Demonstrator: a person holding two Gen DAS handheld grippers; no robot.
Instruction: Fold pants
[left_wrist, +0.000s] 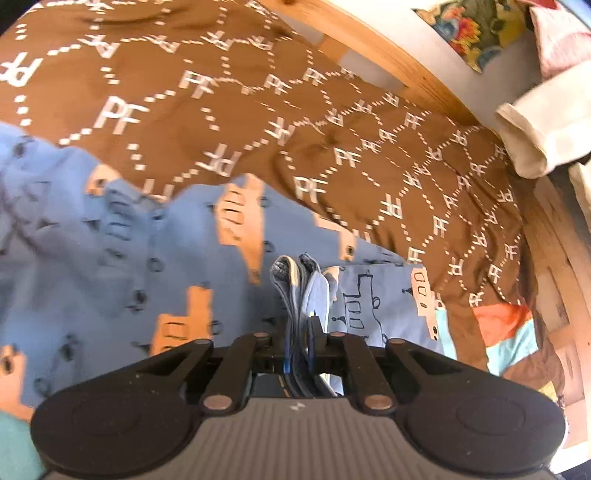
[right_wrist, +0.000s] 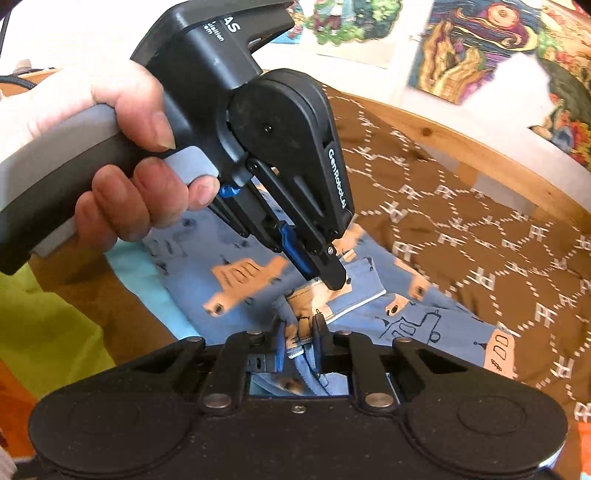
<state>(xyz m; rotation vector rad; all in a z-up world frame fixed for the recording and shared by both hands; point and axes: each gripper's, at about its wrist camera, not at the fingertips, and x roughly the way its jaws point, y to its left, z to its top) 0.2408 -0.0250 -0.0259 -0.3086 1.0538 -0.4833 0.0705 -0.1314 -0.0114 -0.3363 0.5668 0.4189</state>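
Blue pants (left_wrist: 110, 258) printed with orange vehicles lie across a brown patterned blanket (left_wrist: 221, 74). My left gripper (left_wrist: 299, 321) is shut on a bunched, layered edge of the pants that stands up between its fingers. In the right wrist view a hand (right_wrist: 92, 147) holds the left gripper (right_wrist: 334, 278), whose tip pinches the pants' hem. Just below it my right gripper (right_wrist: 299, 336) is shut on a gathered fold of the same pants (right_wrist: 406, 321), with fabric filling the narrow gap between its fingers (right_wrist: 318, 328).
A wooden bed frame (left_wrist: 388, 55) curves along the blanket's far side, seen too in the right wrist view (right_wrist: 480, 155). A white cloth (left_wrist: 546, 125) hangs over it at the right. Colourful pictures (right_wrist: 472, 48) hang on the wall. Green fabric (right_wrist: 44, 332) lies at left.
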